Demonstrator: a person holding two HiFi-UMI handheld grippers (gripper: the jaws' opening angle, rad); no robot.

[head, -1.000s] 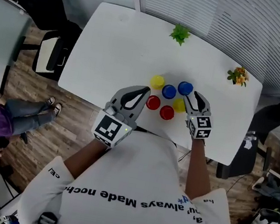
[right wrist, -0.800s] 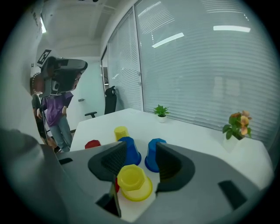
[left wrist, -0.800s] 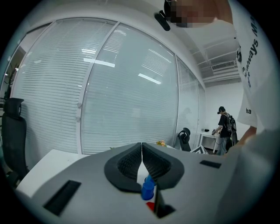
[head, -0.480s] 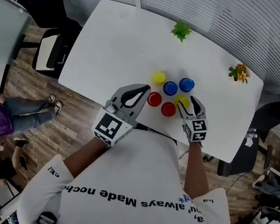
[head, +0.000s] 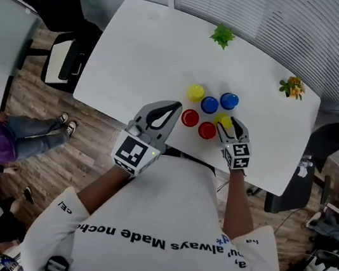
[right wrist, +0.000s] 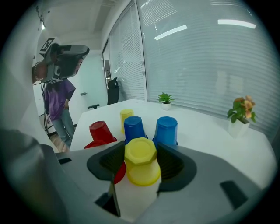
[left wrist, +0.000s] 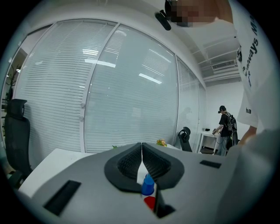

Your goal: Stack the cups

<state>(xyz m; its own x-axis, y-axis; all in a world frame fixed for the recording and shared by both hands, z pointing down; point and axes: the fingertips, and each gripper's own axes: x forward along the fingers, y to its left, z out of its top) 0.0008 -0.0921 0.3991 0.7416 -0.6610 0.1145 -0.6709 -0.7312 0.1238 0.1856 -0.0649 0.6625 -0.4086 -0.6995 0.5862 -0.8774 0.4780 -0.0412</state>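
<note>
- Our left gripper (left wrist: 141, 151) has its jaws shut together with nothing between them. The nearest red cup (head: 190, 118) stands just ahead of their tips and to the right, on the surface (head: 145, 50).
- Beyond the right jaws stand two blue cups (right wrist: 134, 128) and, further off, a second yellow cup (right wrist: 126, 116), all upside down.
- Our right gripper (right wrist: 141, 151) is the nearer hand. The near yellow cup (right wrist: 141, 166) sits upturned squarely between its jaws, its long axis upright across them. The jaws have just been closing but stand apart, and we judge they are not pressing it yet.
</note>
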